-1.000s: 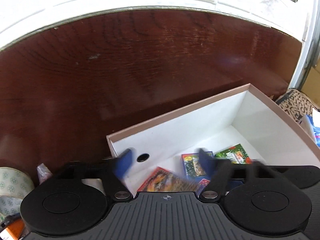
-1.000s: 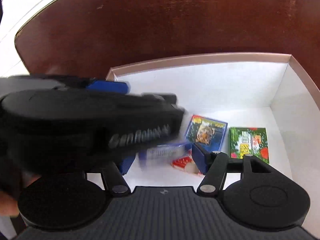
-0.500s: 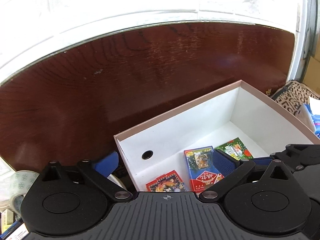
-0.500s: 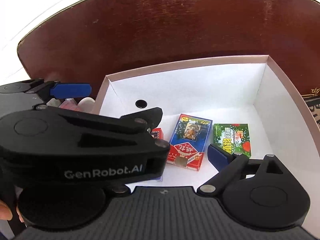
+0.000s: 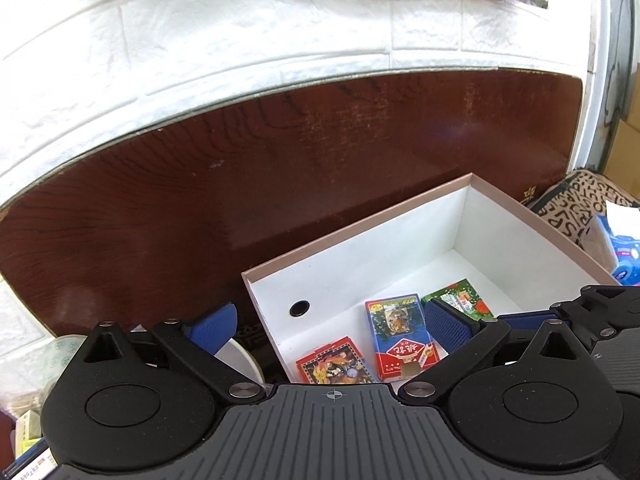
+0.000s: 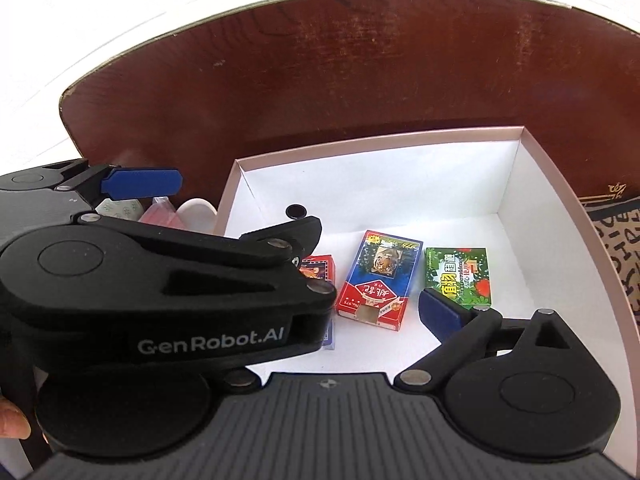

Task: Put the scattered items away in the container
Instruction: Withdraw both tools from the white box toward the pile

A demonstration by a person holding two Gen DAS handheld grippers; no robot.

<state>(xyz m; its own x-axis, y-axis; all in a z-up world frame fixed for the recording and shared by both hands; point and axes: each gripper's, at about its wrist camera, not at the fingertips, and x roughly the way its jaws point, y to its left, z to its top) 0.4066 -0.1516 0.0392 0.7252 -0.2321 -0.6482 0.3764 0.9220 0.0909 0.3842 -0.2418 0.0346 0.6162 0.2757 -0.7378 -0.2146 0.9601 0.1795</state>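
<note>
— Where did the job stand when you looked?

— I had three card packs lying flat in the white box (image 6: 532, 184) on the desk (image 5: 280, 152): the red pack (image 5: 335, 365) nearest the left wall, the blue tiger pack (image 6: 378, 280) in the middle, the green pack (image 6: 458, 274) to its right, none touching.

— And the grippers?

— My left gripper (image 5: 328, 322) was spread wide and empty, straddling the box's left wall. My right gripper (image 6: 400, 312) hung over the box; I saw one finger only, so I couldn't tell its width. It held nothing I could see.

— Next step?

— I judged I was between drops. Loose bits sat left of the box, a tape roll (image 5: 64, 354) among them, so the left gripper needed to swing there and close on one
</note>
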